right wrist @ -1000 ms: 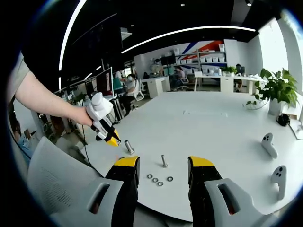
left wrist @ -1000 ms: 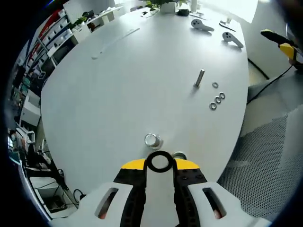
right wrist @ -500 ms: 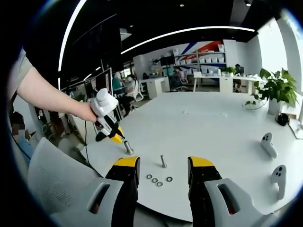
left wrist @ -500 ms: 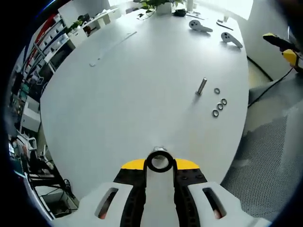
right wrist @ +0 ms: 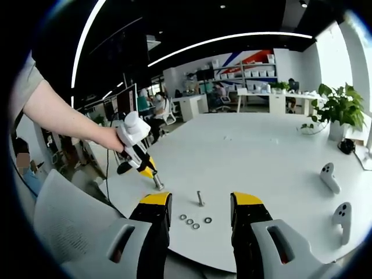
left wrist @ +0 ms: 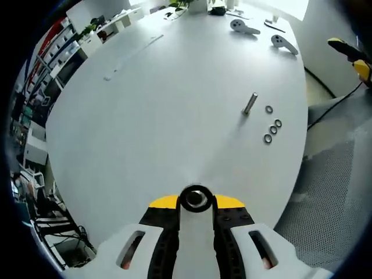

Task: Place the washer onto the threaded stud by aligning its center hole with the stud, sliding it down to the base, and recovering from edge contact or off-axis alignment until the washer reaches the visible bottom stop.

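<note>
Watching the round white table [left wrist: 151,99], I see my left gripper [left wrist: 196,204], fingers clamped on the dark metal washer [left wrist: 196,198], has come directly over the upright threaded stud [right wrist: 157,181]; the stud top now shows through the washer's hole, where a second ago it stood beyond it. I judge the axis nearly aligned. My right gripper [right wrist: 198,210] stays back, fingers apart, with four spare washers [right wrist: 194,221] just beyond them.
</note>
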`<state>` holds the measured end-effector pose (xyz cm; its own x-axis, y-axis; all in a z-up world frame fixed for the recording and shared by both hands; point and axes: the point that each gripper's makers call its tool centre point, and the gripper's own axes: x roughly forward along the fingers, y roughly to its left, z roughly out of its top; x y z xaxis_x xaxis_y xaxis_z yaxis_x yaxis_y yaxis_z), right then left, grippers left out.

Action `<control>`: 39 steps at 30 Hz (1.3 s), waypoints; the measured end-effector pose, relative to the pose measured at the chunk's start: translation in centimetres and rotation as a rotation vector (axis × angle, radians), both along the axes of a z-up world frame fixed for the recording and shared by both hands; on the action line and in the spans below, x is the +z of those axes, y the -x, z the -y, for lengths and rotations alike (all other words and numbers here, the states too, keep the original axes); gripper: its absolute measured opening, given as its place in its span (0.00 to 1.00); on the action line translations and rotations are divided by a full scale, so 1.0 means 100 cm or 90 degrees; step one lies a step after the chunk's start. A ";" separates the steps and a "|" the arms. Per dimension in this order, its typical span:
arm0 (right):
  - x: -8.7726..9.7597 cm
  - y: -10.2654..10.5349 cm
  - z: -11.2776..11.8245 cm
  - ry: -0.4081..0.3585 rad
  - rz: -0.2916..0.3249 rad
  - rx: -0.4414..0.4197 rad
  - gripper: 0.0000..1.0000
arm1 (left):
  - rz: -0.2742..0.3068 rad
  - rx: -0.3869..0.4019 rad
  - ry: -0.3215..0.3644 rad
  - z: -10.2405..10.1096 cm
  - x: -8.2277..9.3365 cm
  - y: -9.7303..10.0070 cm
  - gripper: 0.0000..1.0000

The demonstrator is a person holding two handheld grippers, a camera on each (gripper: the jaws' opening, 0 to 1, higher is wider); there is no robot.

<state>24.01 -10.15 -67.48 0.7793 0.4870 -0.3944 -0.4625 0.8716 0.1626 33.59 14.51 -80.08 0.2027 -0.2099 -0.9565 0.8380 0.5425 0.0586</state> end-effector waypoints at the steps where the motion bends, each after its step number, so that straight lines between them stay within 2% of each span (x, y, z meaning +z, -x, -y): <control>1: 0.000 0.000 0.000 0.000 0.000 0.000 0.42 | -0.001 0.000 0.000 0.000 0.000 0.000 0.19; 16: -0.001 0.000 0.001 -0.002 -0.003 -0.003 0.42 | -0.014 -0.012 -0.019 0.000 -0.013 -0.003 0.19; 32: -0.001 -0.002 0.005 -0.004 -0.003 -0.016 0.41 | -0.029 -0.008 -0.036 0.002 -0.045 -0.001 0.19; 35: 0.000 -0.002 0.007 -0.003 -0.001 -0.022 0.41 | -0.028 -0.020 -0.042 0.002 -0.048 0.000 0.19; 39: -0.001 -0.002 0.007 0.000 -0.003 -0.021 0.41 | -0.031 -0.012 -0.038 0.000 -0.053 -0.001 0.19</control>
<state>24.21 -10.81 -67.61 0.7926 0.4616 -0.3983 -0.4330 0.8861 0.1653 33.72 14.50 -85.37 0.1522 -0.1554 -0.9761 0.8503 0.5239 0.0491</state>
